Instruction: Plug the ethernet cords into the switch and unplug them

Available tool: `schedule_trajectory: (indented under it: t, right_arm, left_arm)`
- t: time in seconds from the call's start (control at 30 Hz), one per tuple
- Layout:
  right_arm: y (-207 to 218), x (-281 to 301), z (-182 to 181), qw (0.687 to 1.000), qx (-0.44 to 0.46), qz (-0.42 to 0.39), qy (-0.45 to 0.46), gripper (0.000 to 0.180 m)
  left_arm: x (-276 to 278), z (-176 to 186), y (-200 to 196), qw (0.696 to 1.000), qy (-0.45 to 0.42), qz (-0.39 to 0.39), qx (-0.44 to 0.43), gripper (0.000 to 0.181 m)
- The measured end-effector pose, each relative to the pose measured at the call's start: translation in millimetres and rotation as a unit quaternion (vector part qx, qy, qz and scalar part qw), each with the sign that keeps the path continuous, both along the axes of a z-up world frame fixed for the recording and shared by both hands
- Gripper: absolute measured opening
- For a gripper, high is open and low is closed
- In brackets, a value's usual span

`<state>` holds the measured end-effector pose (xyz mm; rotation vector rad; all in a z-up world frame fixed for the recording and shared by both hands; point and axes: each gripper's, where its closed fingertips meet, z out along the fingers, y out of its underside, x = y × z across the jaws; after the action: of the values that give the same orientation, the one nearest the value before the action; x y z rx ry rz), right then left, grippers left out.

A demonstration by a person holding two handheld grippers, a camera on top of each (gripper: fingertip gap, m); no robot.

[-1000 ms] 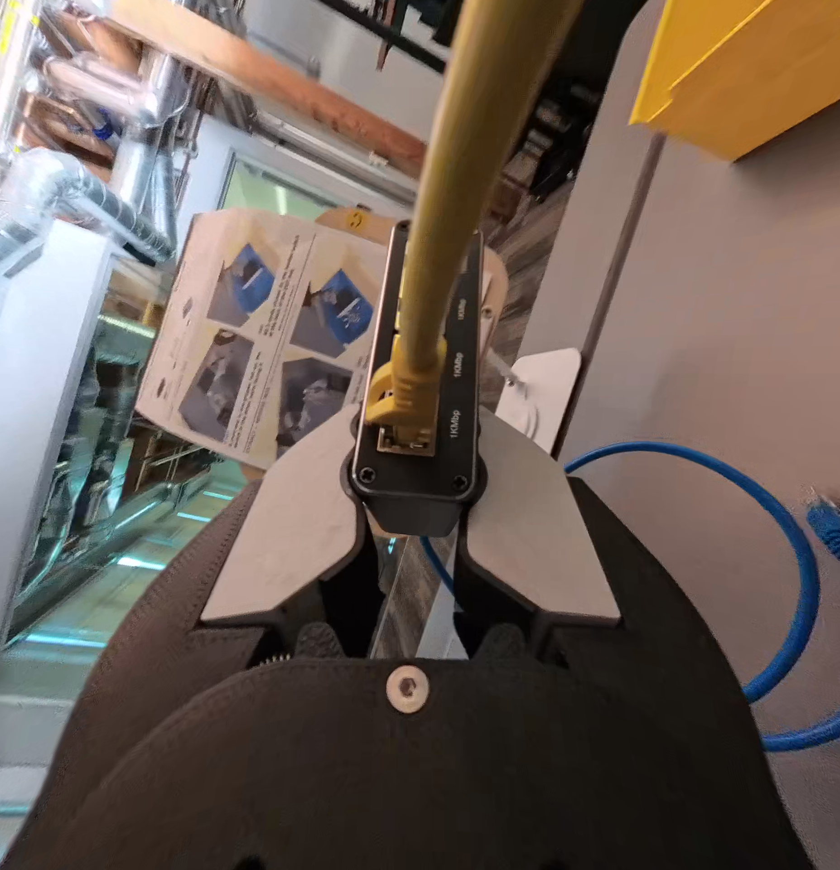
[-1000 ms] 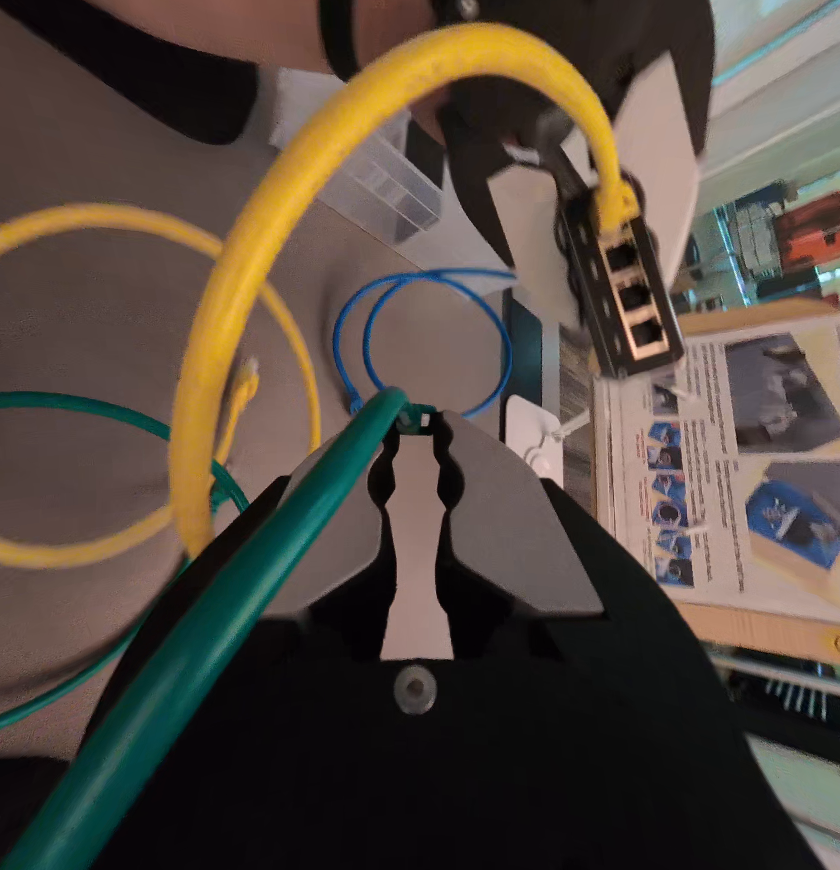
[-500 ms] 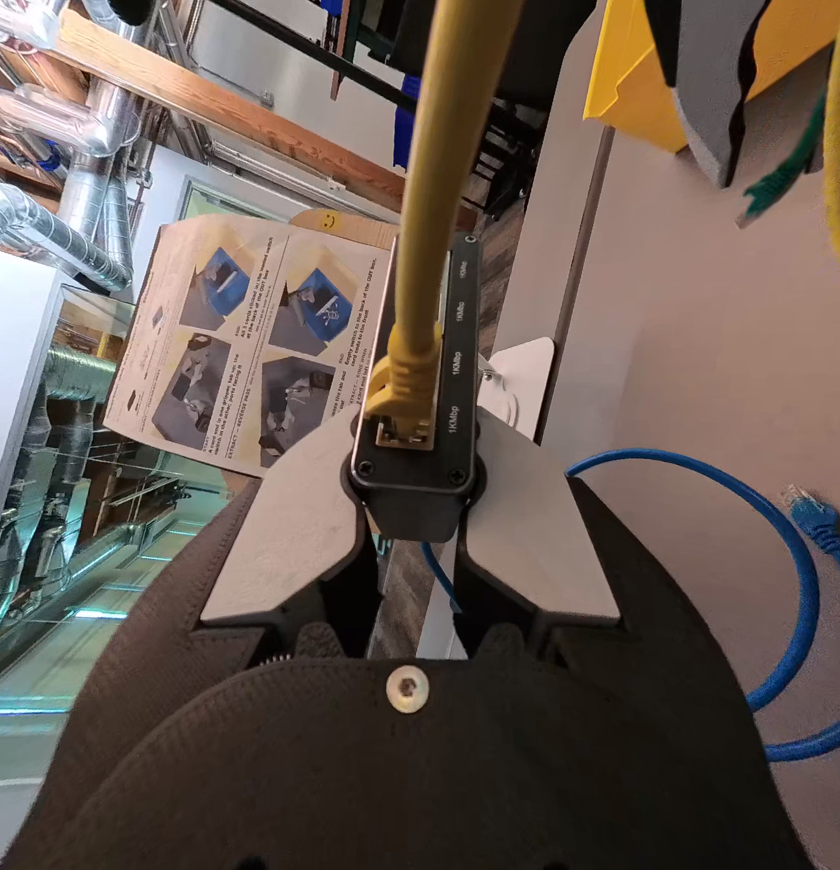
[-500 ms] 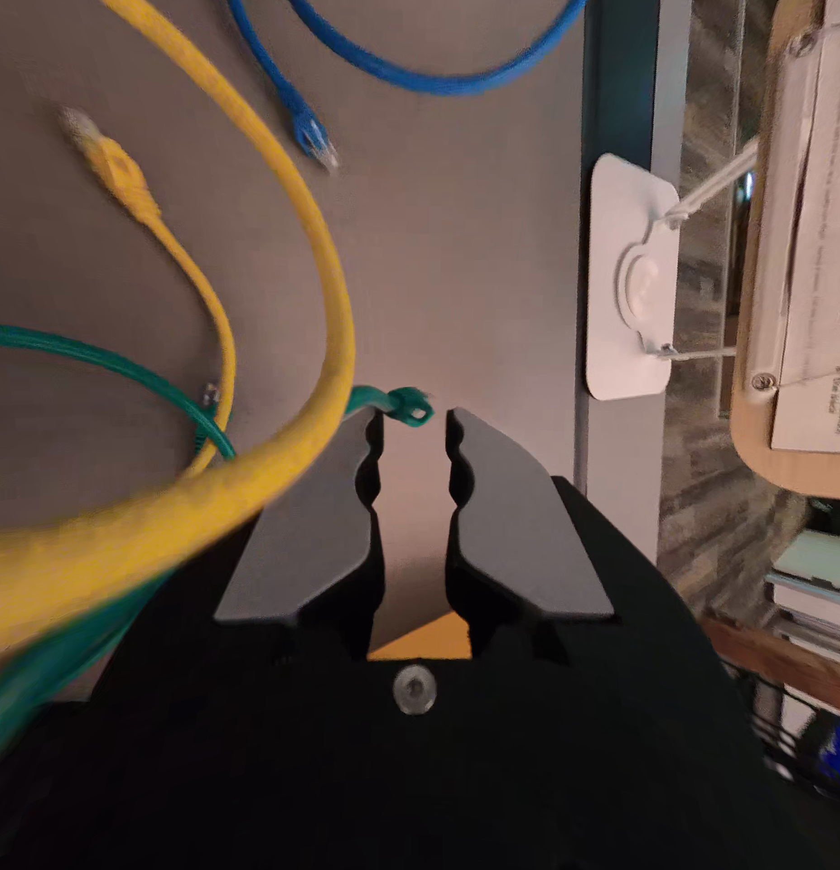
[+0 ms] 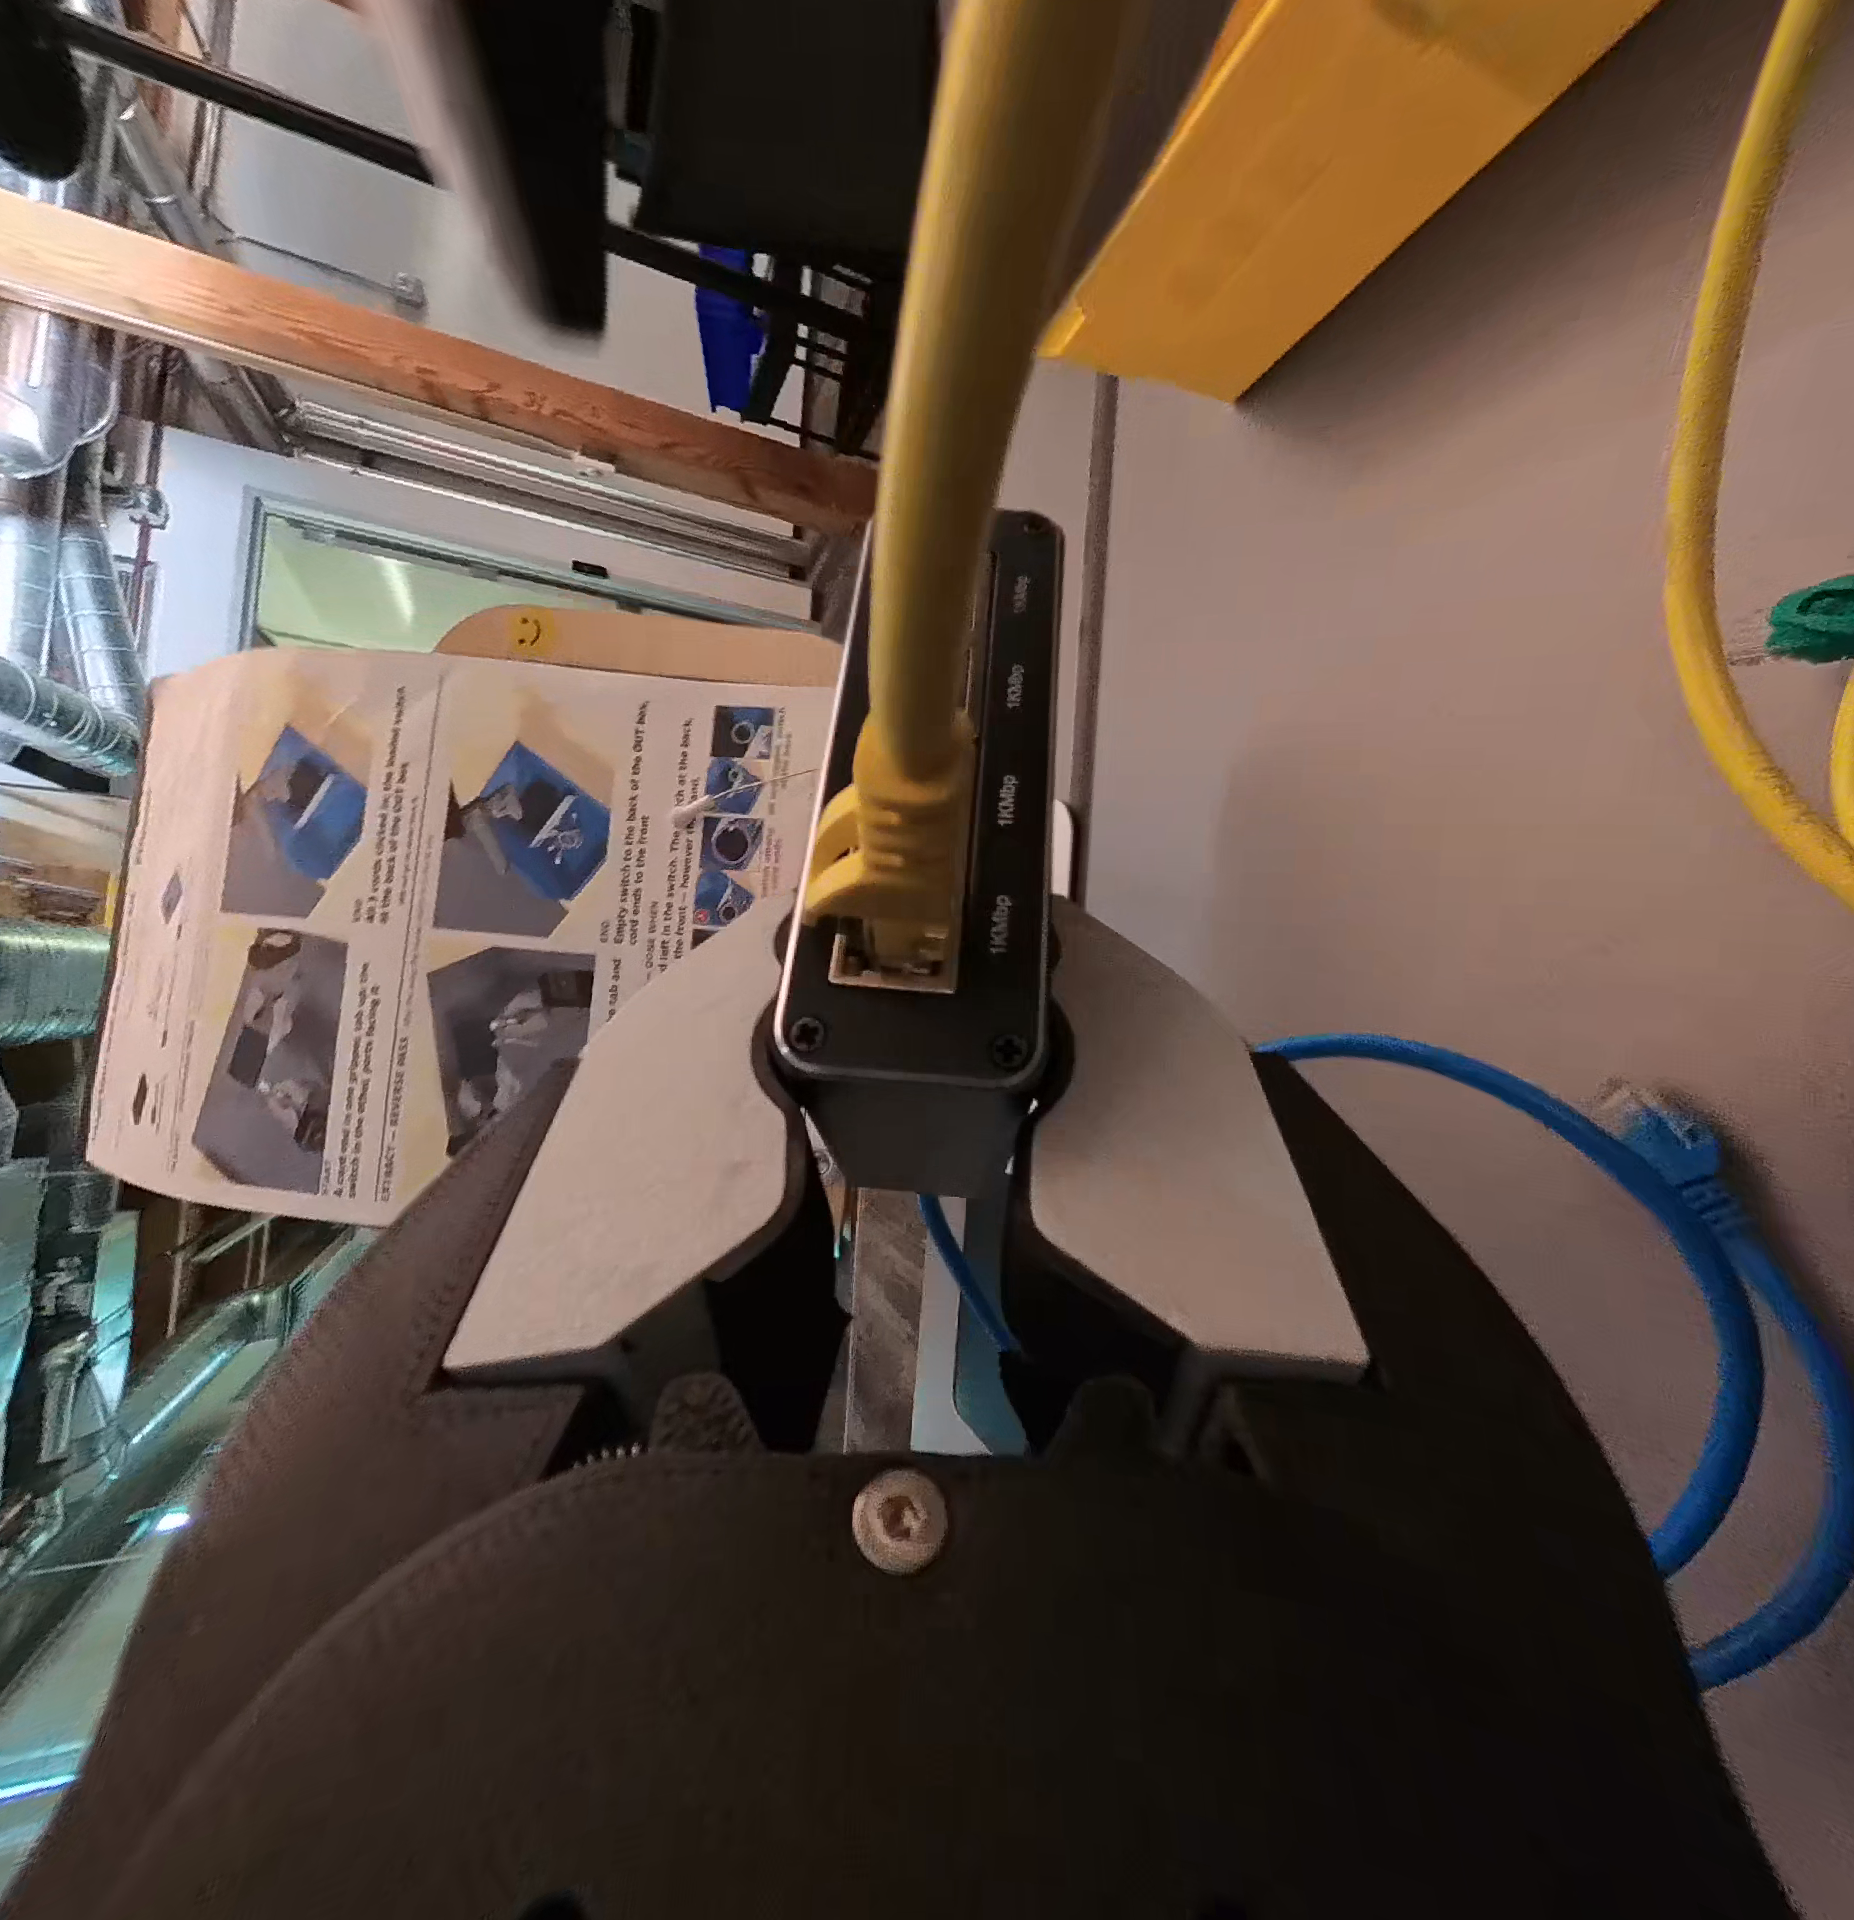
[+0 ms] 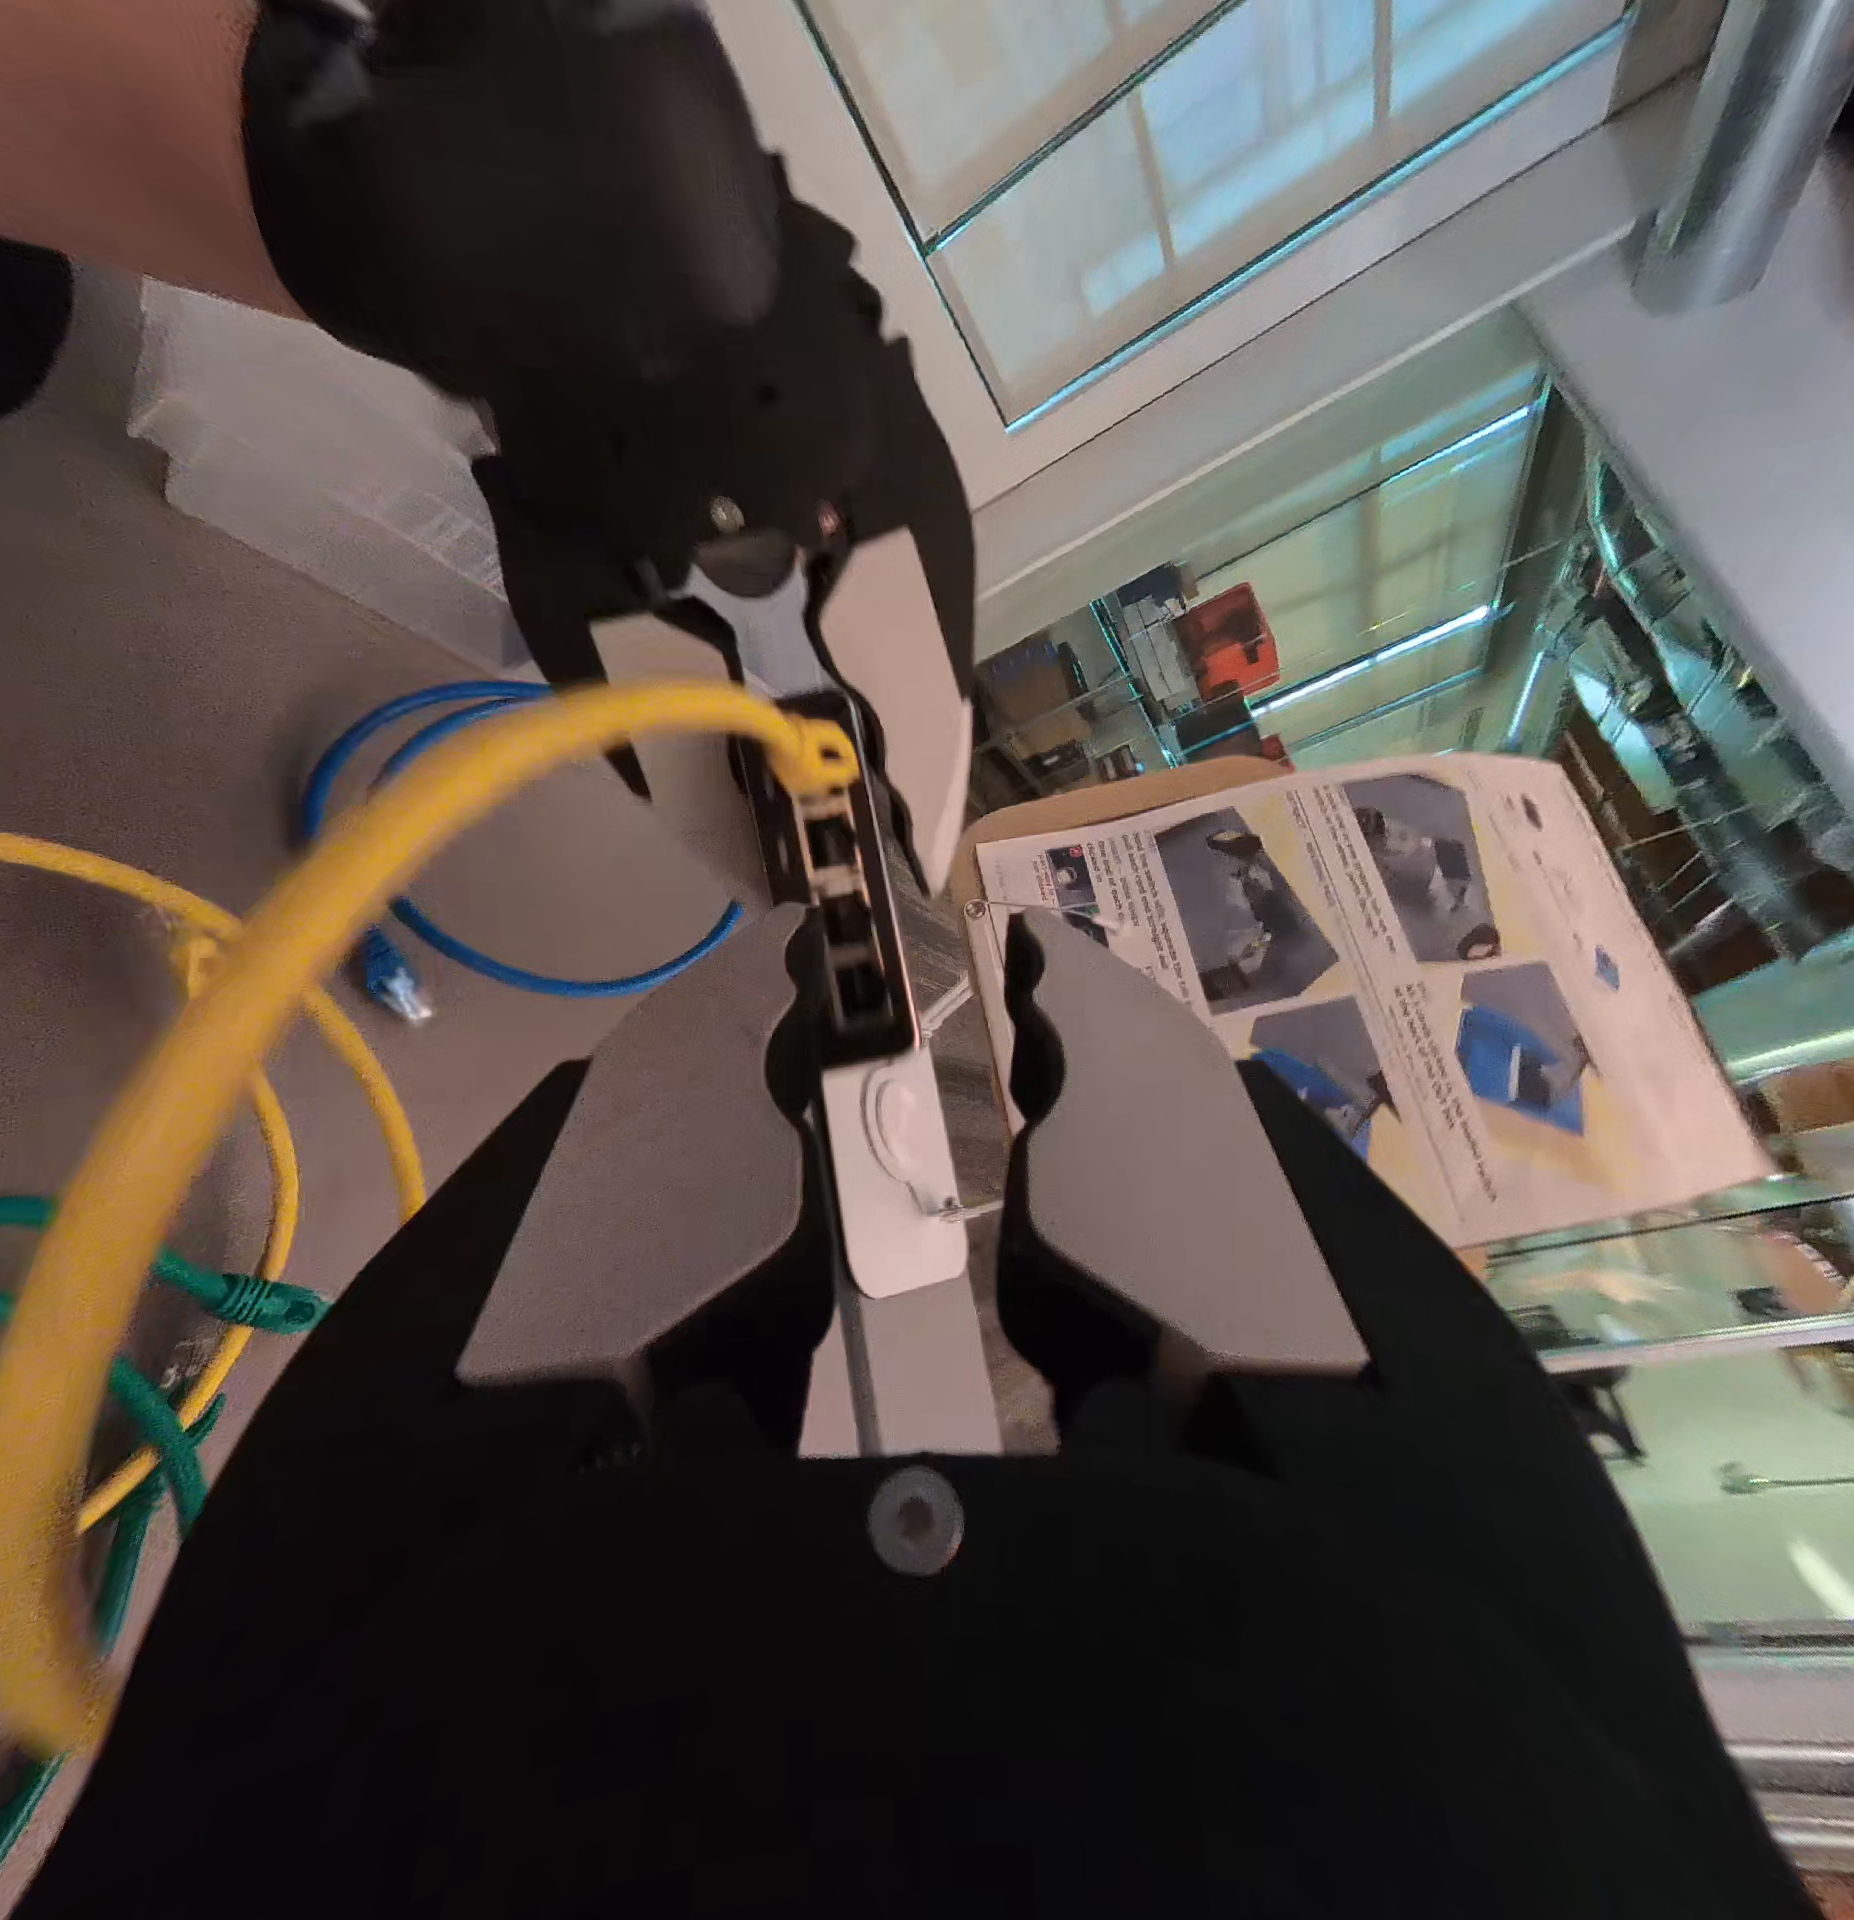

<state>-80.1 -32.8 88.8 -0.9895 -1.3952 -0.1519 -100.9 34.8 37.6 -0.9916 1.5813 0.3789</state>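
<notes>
My left gripper (image 5: 918, 1039) is shut on one end of a black switch (image 5: 1006, 831) and holds it above the grey table (image 5: 1422, 831). A yellow cord (image 5: 954, 416) is plugged into the port nearest the jaws by its yellow plug (image 5: 892, 831). My right gripper (image 6: 902, 925) is open and empty, its tips on either side of the switch's far end (image 6: 850, 935). There the yellow cord (image 6: 383, 862) arcs to the switch. A green plug (image 6: 248, 1299) and a blue plug (image 6: 393, 977) lie loose on the table.
A blue cord (image 5: 1733, 1351) is coiled on the table, with more yellow cord (image 5: 1712, 623) and a green plug (image 5: 1827, 623). A yellow bin (image 5: 1318, 177) stands at the back. An instruction sheet (image 6: 1370, 987) and a white plate (image 6: 892, 1174) sit at the table edge. One gripper's finger ends stand about 9 centimeters off the other's.
My right gripper opened and let go of the green cord, which now lies on the table. It then swung back up to the switch. The left gripper kept hold of the switch.
</notes>
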Motion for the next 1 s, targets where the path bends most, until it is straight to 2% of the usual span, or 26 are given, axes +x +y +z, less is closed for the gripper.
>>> schedule_trajectory:
  t: [0.23, 0.3, 0.67, 0.87, 1.0]
  right_arm:
    - [1, -19, -27, 0.997, 0.012, -0.020, -0.076, 0.019]
    - [-3, -22, -33, 0.996, -0.003, -0.002, -0.088, 0.025]
    - [0, -25, -34, 0.996, 0.015, -0.012, -0.091, 0.014]
    - [-2, -18, -36, 0.995, -0.030, -0.011, -0.091, 0.016]
    - [0, -15, -48, 0.991, -0.075, -0.018, -0.113, 0.016]
  left_arm:
    - [14, -15, -7, 0.999, 0.032, 0.002, -0.006, 0.036]
    - [16, -16, -10, 0.999, 0.029, -0.003, -0.015, 0.036]
    - [21, -18, -11, 0.999, 0.035, 0.006, -0.006, 0.037]
    - [27, -10, -10, 0.999, 0.024, 0.015, 0.046, 0.037]
    - [28, -23, -8, 0.998, 0.055, 0.014, 0.033, 0.037]
